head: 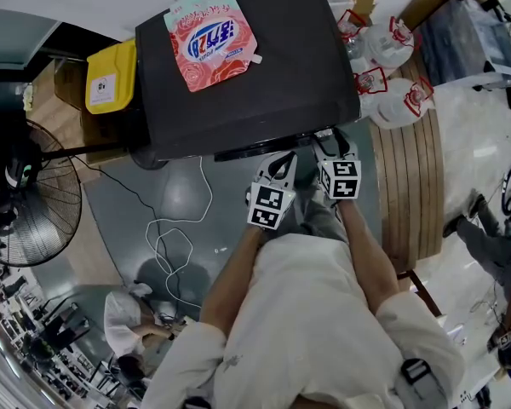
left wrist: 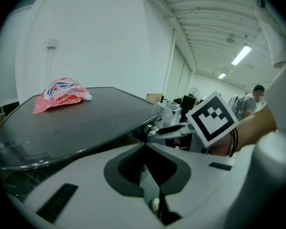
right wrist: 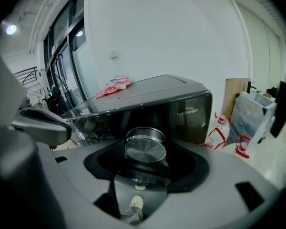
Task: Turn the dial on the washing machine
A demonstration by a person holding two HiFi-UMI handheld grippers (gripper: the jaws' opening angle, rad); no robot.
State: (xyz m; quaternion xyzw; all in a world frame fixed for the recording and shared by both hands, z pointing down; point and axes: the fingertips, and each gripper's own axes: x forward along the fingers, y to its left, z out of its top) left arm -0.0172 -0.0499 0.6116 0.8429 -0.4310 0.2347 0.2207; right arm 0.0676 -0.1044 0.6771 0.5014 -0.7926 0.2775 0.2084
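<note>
The black washing machine (head: 255,66) fills the top of the head view, with a pink detergent pouch (head: 211,37) lying on its lid. Both grippers are at its front edge. In the right gripper view the round silver dial (right wrist: 144,144) on the machine's dark front panel sits between the jaws of my right gripper (right wrist: 145,152), which close on its rim. The left gripper view shows that same dial (left wrist: 151,129) from the side, held by the right gripper's fingers. My left gripper (left wrist: 145,144) hangs just left of it, its jaws together and holding nothing.
A yellow container (head: 111,77) stands left of the machine, and a floor fan (head: 21,194) further left. A white cable (head: 175,237) loops on the floor. Bags with bottles (head: 392,83) lie on a wooden platform (head: 413,177) to the right. A person (head: 132,318) crouches at lower left.
</note>
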